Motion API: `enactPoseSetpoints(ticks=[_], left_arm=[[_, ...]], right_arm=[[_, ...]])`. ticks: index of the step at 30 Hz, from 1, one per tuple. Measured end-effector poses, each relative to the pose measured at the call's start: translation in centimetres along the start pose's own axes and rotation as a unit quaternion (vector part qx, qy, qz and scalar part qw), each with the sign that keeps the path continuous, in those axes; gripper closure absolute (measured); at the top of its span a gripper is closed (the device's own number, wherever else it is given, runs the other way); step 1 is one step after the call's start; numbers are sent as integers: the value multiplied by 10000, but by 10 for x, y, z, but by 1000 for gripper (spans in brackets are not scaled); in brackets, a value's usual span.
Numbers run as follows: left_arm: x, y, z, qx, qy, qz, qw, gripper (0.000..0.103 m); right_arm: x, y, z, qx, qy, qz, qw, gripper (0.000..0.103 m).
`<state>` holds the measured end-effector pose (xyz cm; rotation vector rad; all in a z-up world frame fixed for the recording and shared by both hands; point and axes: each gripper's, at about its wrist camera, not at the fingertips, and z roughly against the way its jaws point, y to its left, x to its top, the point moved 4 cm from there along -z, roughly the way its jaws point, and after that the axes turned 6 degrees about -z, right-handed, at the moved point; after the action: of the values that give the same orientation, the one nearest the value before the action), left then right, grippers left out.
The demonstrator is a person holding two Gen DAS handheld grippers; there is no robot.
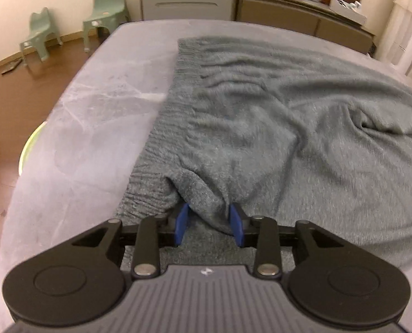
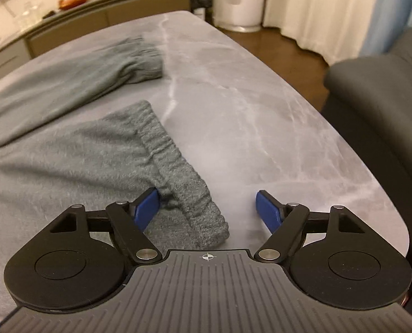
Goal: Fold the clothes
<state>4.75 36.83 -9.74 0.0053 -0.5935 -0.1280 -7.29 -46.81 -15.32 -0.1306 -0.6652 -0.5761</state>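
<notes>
A fuzzy grey-green knit garment (image 1: 261,116) lies spread on the grey marble table (image 1: 94,105), with a ribbed band (image 1: 164,127) along its left edge. My left gripper (image 1: 209,222) is low over the near end of that band. A raised fold of the knit (image 1: 206,194) stands between its blue pads, which sit slightly apart. In the right wrist view two cuffed ends show: a far one (image 2: 142,58) and a near one (image 2: 178,172). My right gripper (image 2: 206,198) is open around the near cuff, its left pad beside the fabric and its right pad over bare table (image 2: 261,127).
A long sideboard (image 1: 233,8) with dishes and boxes runs behind the table. Two small green chairs (image 1: 67,25) stand on the wooden floor at the left. A dark sofa (image 2: 378,97) sits close to the table's right edge, with curtains (image 2: 317,2) behind it.
</notes>
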Motion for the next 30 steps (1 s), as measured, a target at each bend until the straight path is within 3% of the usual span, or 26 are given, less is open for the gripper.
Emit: enactPoseSetpoints(ticks=[3, 5, 8, 13, 15, 18, 19, 21, 23, 25, 28, 30], left_arm=[[21, -4, 18, 24, -472, 170, 9987, 70], [41, -6, 23, -127, -781, 364, 9962, 59], [70, -14, 6, -171, -821, 545, 9950, 57], [94, -35, -26, 69, -534, 282, 9981, 58], [100, -40, -31, 79, -545, 191, 9983, 58], [108, -43, -30, 89, -656, 186, 9976, 58], [111, -45, -29, 64, -695, 213, 9973, 58], [118, -51, -29, -16, -764, 195, 9969, 58], [125, -57, -30, -87, -811, 167, 9965, 58], [131, -63, -34, -169, -814, 209, 9963, 58], [140, -72, -37, -323, -870, 368, 9950, 58], [145, -77, -36, -450, -932, 491, 9934, 58]], right_arm=[[22, 25, 19, 258, -551, 124, 9981, 29], [44, 51, 28, 572, -830, 299, 9945, 20], [90, 93, 9, 972, -754, 432, 9915, 18], [173, 134, -63, 542, -730, 530, 9944, 16], [192, 142, -103, 305, -407, 614, 9968, 17], [203, 143, -142, 463, -122, 517, 9975, 20], [206, 143, -154, 529, -35, 478, 9974, 23], [208, 146, -166, 862, 56, 384, 9955, 41], [208, 152, -168, 1201, 144, 364, 9920, 90], [208, 161, -161, 1374, 68, 384, 9898, 92], [214, 158, -117, 2002, -416, 190, 9787, 96], [209, 146, -56, 2677, -931, 27, 9590, 97]])
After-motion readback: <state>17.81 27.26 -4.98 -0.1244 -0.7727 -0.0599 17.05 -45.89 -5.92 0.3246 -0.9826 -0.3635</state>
